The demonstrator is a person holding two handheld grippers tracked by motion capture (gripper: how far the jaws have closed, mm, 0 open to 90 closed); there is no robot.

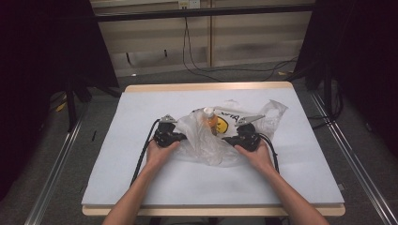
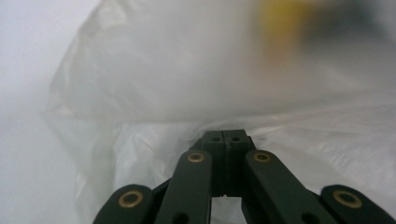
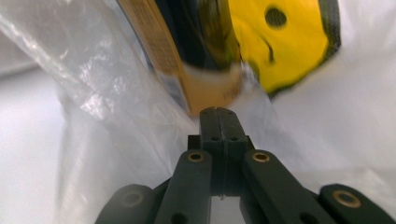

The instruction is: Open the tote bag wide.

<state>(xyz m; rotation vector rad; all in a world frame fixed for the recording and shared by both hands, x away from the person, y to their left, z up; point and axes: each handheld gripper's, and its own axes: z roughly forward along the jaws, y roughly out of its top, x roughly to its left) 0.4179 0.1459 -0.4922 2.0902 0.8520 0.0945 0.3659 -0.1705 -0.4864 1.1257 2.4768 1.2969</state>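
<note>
Bag (image 1: 206, 140) film sits pinched in both closed claws – left claw (image 1: 180, 136), right claw (image 1: 230, 139) – so we spread evenly, keeping the bottle (image 1: 210, 118) upright on the desk (image 1: 141, 108).

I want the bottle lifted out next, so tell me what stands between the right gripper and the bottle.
The plastic bag does: its clear film wraps the bottle, which lies inside. The right gripper, jaws shut, points at the bottle's lower end with the film in front of it. Nothing else visible stands between them.
</note>
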